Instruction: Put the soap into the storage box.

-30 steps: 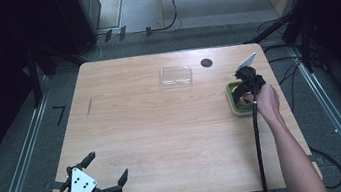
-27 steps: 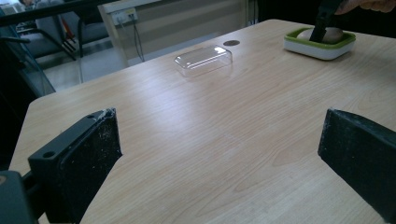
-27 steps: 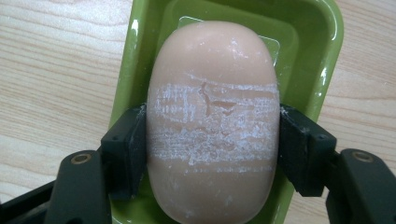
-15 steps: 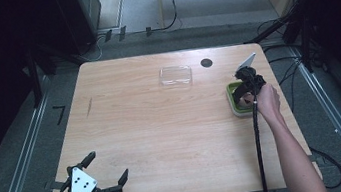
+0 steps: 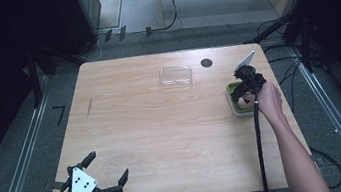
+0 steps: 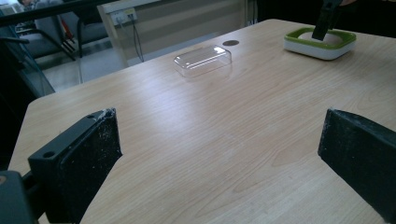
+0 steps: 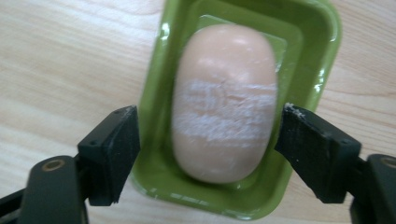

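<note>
Nothing has moved. My right gripper point(image 7: 208, 135) still hangs spread wide around the pink oval soap bar point(image 7: 224, 100) in the green plastic dish point(image 7: 327, 56), ready to pinch. My left gripper point(image 5: 104, 178) rests open.

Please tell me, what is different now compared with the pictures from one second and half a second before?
Nothing has visibly changed. The right tongs hang open over the soap in the green dish, as before. The left tongs rest open at the table's near left corner, and the clear lid lies where it was.

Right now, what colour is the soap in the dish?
Pale peach soap, whitish scuffed band; right gripper view.
</note>
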`<action>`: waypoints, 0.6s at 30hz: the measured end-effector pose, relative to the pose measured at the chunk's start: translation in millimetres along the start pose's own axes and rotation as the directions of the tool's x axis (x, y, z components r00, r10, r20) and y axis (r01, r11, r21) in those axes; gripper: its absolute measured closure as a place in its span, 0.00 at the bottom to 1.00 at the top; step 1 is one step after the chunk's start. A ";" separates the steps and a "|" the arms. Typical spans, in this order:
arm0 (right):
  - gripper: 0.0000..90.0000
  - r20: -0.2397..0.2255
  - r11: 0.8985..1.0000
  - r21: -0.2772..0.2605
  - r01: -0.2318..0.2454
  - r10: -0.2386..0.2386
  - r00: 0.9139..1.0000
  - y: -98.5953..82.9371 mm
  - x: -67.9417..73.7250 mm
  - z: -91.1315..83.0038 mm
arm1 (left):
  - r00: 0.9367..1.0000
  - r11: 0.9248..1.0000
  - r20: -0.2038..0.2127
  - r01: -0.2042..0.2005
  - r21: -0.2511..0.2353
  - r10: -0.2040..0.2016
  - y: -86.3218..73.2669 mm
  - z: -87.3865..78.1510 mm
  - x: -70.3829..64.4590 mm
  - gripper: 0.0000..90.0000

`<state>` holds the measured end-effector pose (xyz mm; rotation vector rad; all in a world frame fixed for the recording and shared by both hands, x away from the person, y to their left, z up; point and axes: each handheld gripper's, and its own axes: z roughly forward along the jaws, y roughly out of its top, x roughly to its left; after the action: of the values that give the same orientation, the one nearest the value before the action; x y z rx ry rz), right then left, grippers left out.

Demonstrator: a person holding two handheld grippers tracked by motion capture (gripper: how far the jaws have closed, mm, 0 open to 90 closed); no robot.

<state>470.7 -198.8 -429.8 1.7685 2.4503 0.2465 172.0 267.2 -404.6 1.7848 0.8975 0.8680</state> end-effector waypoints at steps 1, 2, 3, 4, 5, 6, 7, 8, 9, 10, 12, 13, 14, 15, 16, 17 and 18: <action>0.19 -0.001 1.000 0.000 0.012 -0.012 1.000 -0.5 1.4 -1.5 | 1.000 1.000 0.002 0.000 0.000 0.000 0.0 -0.1 0.1 0.00; 0.17 -0.004 1.000 0.001 0.023 -0.023 1.000 -1.0 3.4 -3.4 | 1.000 1.000 0.000 0.000 -0.002 0.000 0.0 -0.1 0.2 0.00; 0.16 -0.013 0.999 0.006 0.033 -0.033 0.999 -1.5 5.7 -5.6 | 1.000 1.000 -0.002 0.000 -0.001 0.000 0.0 -0.1 0.2 0.00; 0.16 -0.013 0.999 0.001 0.043 -0.043 0.999 -2.0 8.2 -7.5 | 1.000 1.000 0.000 0.000 -0.002 0.000 0.0 -0.1 0.1 0.00; 0.15 -0.021 0.998 0.001 0.060 -0.060 0.998 -2.6 10.8 -9.8 | 1.000 1.000 0.000 -0.001 -0.003 0.001 0.0 -0.2 0.0 0.00; 0.15 -0.026 0.997 -0.001 0.075 -0.075 0.997 -3.1 13.6 -11.9 | 1.000 1.000 0.001 -0.001 -0.003 0.001 0.0 -0.2 -0.1 0.00; 0.13 -0.028 0.996 0.007 0.083 -0.083 0.996 -3.7 17.3 -14.3 | 1.000 1.000 0.000 -0.001 -0.003 0.001 0.0 -0.3 0.0 0.00; 0.12 -0.030 0.995 0.004 0.101 -0.100 0.994 -4.2 20.4 -15.9 | 1.000 1.000 0.000 -0.001 -0.003 0.001 0.0 -0.4 0.1 0.00; 0.12 -0.035 0.993 0.005 0.115 -0.114 0.993 -4.9 23.8 -17.8 | 1.000 1.000 0.000 -0.001 -0.003 0.001 -0.1 -0.4 0.1 0.00; 0.11 -0.038 0.992 0.006 0.128 -0.128 0.991 -5.4 27.4 -19.9 | 1.000 1.000 0.000 -0.001 -0.003 0.001 -0.1 -0.4 0.1 0.00; 0.10 -0.044 0.989 0.000 0.150 -0.150 0.988 -6.9 34.1 -23.5 | 1.000 1.000 0.001 -0.002 -0.002 0.002 -0.2 -0.5 0.0 0.00; 0.10 -0.048 0.987 0.005 0.163 -0.162 0.986 -7.6 37.2 -25.1 | 1.000 1.000 0.001 -0.001 -0.003 0.001 -0.2 -0.6 0.0 0.00; 0.10 -0.048 0.986 0.007 0.169 -0.168 0.985 -8.1 39.7 -26.1 | 1.000 1.000 -0.001 -0.001 -0.002 0.001 -0.2 -0.8 0.1 0.00; 0.10 -0.050 0.982 0.005 0.187 -0.187 0.981 -9.2 43.1 -27.2 | 1.000 1.000 -0.001 0.000 -0.003 0.000 -0.1 -0.8 0.0 0.00; 0.10 -0.051 0.980 0.007 0.197 -0.196 0.979 -9.9 46.2 -28.0 | 1.000 1.000 0.001 -0.002 -0.003 0.002 -0.1 -0.8 0.0 0.00; 0.10 -0.053 0.979 0.012 0.204 -0.203 0.978 -10.7 50.2 -28.9 | 1.000 1.000 0.000 -0.002 -0.003 0.002 -0.1 -0.8 0.0 0.00; 0.10 -0.055 0.977 0.014 0.214 -0.213 0.975 -11.3 52.2 -29.3 | 1.000 1.000 0.000 -0.002 -0.003 0.002 -0.1 -0.8 -0.1 0.00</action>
<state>438.3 -154.6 -402.9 1.5062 2.6628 0.2518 171.2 267.5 -404.5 1.7832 0.8939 0.8703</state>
